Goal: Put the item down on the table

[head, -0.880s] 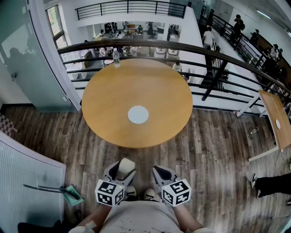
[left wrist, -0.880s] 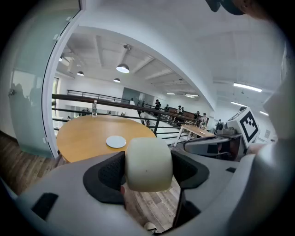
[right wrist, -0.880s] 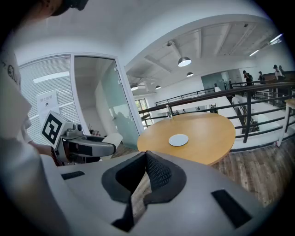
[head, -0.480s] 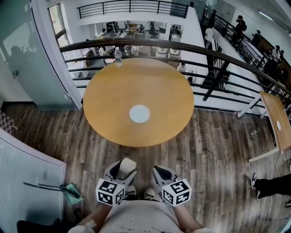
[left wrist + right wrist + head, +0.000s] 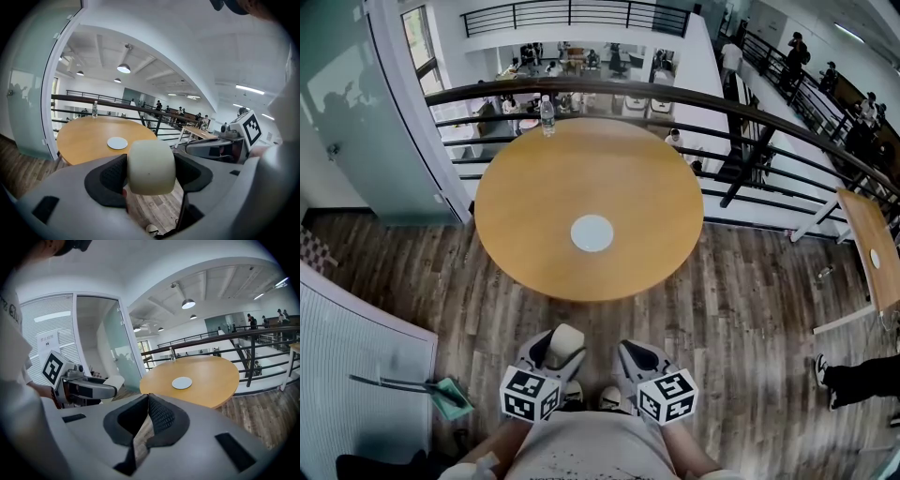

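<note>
The left tool (image 5: 555, 354) is clamping the cream item (image 5: 151, 167) between wide-spread jaws, well short of the tabletop (image 5: 581, 178) ahead. Judging by this, it is calling for a level carry forward, releasing only once the item is resting. The right tool (image 5: 149, 399) is idling alongside, closed and empty.

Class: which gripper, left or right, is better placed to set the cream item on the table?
Left: the left gripper grips the cream item; the right gripper is shut and empty. The table lies ahead of both.
</note>
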Action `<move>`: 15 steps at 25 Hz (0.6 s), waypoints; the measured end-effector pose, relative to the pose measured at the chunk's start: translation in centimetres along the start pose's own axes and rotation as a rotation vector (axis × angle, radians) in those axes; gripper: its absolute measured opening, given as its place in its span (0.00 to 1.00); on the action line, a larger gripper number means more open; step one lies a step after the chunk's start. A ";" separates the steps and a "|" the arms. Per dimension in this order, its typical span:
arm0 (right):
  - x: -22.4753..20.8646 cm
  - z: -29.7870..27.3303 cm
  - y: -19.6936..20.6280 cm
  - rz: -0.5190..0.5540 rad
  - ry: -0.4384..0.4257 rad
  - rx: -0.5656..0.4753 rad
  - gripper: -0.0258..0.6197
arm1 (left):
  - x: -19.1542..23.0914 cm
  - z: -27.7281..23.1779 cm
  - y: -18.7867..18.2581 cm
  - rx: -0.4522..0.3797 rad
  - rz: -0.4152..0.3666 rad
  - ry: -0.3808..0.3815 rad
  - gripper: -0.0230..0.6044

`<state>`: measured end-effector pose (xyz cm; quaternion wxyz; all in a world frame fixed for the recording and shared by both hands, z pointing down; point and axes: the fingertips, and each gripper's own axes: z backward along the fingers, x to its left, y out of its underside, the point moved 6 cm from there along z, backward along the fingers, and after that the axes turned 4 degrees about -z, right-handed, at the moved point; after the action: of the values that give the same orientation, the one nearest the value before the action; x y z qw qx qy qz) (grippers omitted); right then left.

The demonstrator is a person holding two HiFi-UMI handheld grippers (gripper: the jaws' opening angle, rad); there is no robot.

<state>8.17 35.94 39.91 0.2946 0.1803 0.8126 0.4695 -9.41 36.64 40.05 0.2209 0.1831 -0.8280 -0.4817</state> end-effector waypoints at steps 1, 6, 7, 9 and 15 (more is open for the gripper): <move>0.1 -0.1 -0.1 -0.001 0.004 -0.005 0.08 | 0.1 0.1 -0.1 0.000 -0.002 0.003 0.55; 0.5 -0.9 -0.4 0.001 0.029 -0.010 0.08 | 1.2 0.3 -0.1 0.001 -0.007 0.023 0.55; 0.5 -1.1 -0.4 -0.002 0.036 -0.011 0.08 | 1.4 0.4 -0.1 0.001 -0.010 0.026 0.55; 0.8 -1.3 -0.4 -0.007 0.050 -0.014 0.08 | 2.0 0.6 0.0 0.001 -0.017 0.033 0.55; 1.9 -2.3 -0.8 -0.013 0.098 -0.029 0.08 | 4.2 1.6 -0.1 -0.003 -0.025 0.047 0.55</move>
<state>5.26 35.14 39.51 0.2602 0.1475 0.8204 0.4874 -13.78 35.51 40.04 0.2347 0.2043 -0.8195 -0.4813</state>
